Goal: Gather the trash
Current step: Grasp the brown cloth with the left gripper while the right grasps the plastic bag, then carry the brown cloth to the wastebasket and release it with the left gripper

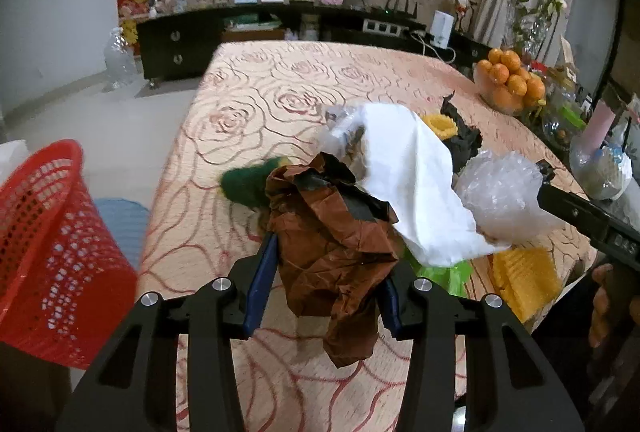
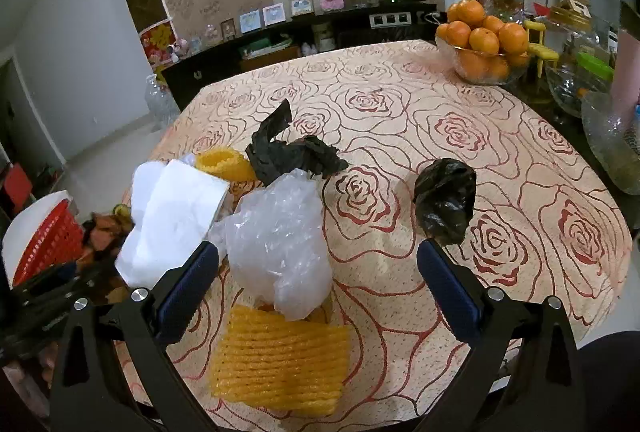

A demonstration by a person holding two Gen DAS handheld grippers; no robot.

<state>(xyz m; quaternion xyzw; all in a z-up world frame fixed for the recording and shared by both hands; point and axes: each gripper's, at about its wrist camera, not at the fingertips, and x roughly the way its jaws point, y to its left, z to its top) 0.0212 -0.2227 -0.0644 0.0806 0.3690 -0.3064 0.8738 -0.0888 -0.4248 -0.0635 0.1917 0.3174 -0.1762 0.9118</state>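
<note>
Here, in the left wrist view, the left tongs are clamped on a crumpled brown paper, which hangs between the blue pads above the worktop. A white paper sheet drapes just behind the brown paper, touching it, and a green scouring pad lies blurred on the rose-patterned cloth to its left. A clear plastic bag sits right of the white sheet, with the black body of the right tongs reaching in beside it. A red mesh basket stands off the worktop's left edge, low in the frame.

In the right wrist view, the right tongs stand wide apart, gripping nothing. Between them lie the clear plastic bag and, nearer the camera, a yellow foam net touching it. A crumpled black bag rests just beyond the right finger. Another black plastic scrap lies farther back, next to a yellow foam ring. A bowl of oranges sits at the far right edge.
</note>
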